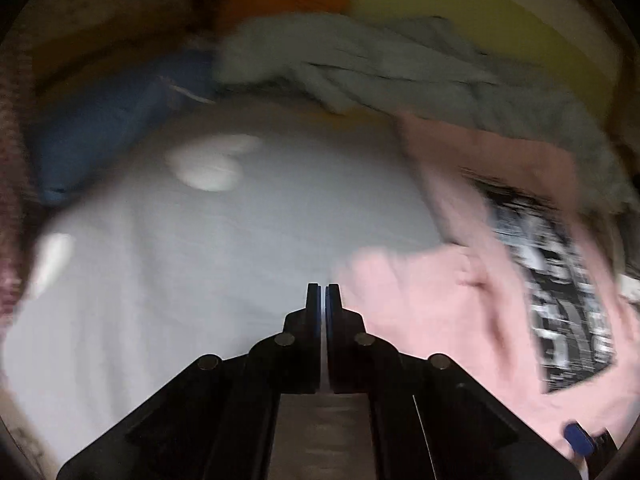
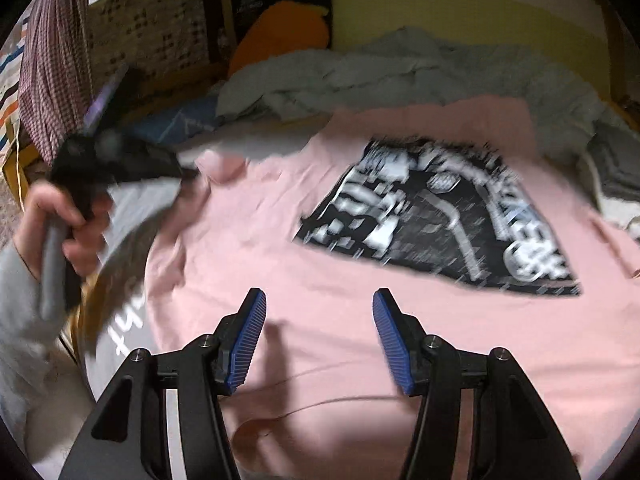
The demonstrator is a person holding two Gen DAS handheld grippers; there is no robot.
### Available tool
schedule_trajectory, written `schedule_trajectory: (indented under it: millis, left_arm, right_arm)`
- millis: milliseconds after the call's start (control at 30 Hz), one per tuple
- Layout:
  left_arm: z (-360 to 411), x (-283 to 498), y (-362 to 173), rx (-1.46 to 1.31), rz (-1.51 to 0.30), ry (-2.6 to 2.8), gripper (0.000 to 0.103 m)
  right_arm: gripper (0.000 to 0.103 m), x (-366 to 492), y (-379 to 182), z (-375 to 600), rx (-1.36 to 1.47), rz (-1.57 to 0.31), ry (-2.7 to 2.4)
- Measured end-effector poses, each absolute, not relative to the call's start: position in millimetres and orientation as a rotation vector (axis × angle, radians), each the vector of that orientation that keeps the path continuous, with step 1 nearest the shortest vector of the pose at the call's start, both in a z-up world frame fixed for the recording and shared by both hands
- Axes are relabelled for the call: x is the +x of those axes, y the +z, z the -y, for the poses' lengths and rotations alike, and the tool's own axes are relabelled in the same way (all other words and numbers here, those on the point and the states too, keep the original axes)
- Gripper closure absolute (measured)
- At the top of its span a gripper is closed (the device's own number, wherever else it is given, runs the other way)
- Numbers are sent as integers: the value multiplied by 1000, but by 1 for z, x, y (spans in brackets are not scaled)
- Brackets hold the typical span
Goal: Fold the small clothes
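A pink T-shirt (image 2: 360, 264) with a black-and-white print (image 2: 440, 216) lies spread on the grey surface (image 1: 200, 240); it also shows in the left wrist view (image 1: 460, 300) at the right. My right gripper (image 2: 319, 312) is open, its blue pads just above the shirt's lower part, holding nothing. My left gripper (image 1: 323, 292) has its jaws pressed together with nothing visible between them, over the grey surface beside the shirt's left edge. In the right wrist view the left gripper (image 2: 120, 160), held by a hand, is near the shirt's left sleeve (image 2: 216, 164). Both views are blurred.
A crumpled grey-green garment (image 2: 380, 72) lies behind the shirt. A blue cloth (image 1: 104, 128) lies at the far left. An orange cushion (image 2: 280, 40), a yellow-striped backing (image 2: 460, 12) and a checked cloth (image 2: 52, 68) stand at the back and left.
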State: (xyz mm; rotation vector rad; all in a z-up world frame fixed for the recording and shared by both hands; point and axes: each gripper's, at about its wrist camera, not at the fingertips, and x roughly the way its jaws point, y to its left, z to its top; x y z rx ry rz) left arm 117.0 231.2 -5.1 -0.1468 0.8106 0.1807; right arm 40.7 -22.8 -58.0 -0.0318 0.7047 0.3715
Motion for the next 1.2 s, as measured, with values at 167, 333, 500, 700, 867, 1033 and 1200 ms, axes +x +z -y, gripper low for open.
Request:
schedule_trajectory:
  millis: [167, 333, 500, 700, 867, 1033, 1200]
  left_arm:
    - [-271, 113, -12, -305, -848, 183, 101]
    - [-282, 121, -31, -616, -878, -82, 60]
    - [-266, 143, -47, -652, -932, -112, 61]
    - [-259, 151, -40, -608, -885, -106, 101]
    - [-264, 112, -4, -455, -759, 113, 102]
    - [-287, 109, -33, -518, -910, 208, 101]
    - [-286, 110, -38, -564, -904, 197, 102]
  right_arm:
    - [46, 27, -71, 11, -102, -687, 375]
    - [46, 15, -72, 17, -80, -674, 435]
    - [46, 0, -74, 10, -162, -642, 457]
    - [46, -1, -73, 11, -166, -636, 459]
    - [46, -3, -67, 14, -124, -647, 497]
    - [46, -9, -59, 10, -109, -639, 543]
    - [46, -12, -55, 9, -141, -610, 535]
